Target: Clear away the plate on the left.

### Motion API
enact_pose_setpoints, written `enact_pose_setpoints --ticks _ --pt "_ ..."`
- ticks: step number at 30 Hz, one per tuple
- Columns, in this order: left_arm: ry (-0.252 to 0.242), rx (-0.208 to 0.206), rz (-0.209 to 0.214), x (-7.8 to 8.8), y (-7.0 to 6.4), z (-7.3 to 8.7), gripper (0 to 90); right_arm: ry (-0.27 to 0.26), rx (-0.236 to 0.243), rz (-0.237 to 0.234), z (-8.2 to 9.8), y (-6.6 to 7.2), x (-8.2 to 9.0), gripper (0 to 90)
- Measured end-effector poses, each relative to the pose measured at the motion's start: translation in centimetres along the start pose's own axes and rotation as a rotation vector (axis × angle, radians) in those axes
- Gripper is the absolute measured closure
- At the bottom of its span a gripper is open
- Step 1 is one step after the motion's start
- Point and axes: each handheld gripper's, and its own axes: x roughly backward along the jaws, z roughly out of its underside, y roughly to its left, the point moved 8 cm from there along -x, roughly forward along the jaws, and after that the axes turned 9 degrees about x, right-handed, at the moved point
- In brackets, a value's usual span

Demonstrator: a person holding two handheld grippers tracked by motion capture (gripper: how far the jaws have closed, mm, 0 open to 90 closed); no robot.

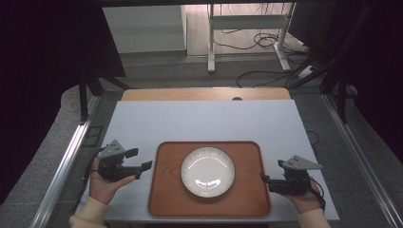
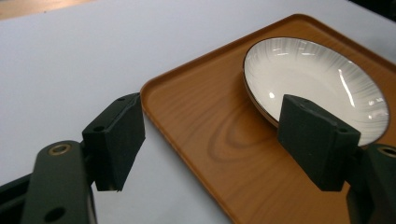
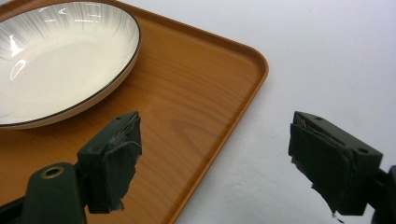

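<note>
High view first: I have the brown wood-grain rectangular tray (image 1: 209, 178) lying near the front edge of the white table (image 1: 204, 121), with a round white ceramic plate (image 1: 207, 171) resting at its middle. My left tongs (image 1: 146, 166) hover just off the tray's left edge, my right tongs (image 1: 264, 179) just off its right edge — both spread wide, nothing between the pads.

I judge the tray stiff and fairly light, but the plate on it is the worry: glazed, smooth and breakable, free to slide if the tray tips. In the left gripper view the tray's raised rim (image 2: 154, 95) looks thin enough to pinch, and the right gripper view shows the same lip (image 3: 254, 88) on the other side. I would take hold at the middle of each short side, opposite each other, and lift level — a corner grip would likely tilt it.
</note>
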Motion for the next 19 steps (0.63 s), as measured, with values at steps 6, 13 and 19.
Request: enact_pose_setpoints --ticks 6,13,19 --pt "-0.004 -0.022 -0.019 0.04 -0.02 0.12 23.0 0.003 0.001 0.0 0.06 0.0 -0.08 17.7" --pt "0.003 -0.025 -0.011 -0.42 -0.08 0.11 22.8 0.0 0.004 0.002 0.21 -0.07 0.1 17.7" --pt "0.006 -0.025 -0.018 -0.59 -0.07 0.14 22.4 -0.008 0.011 0.005 0.13 -0.07 0.24 17.6"
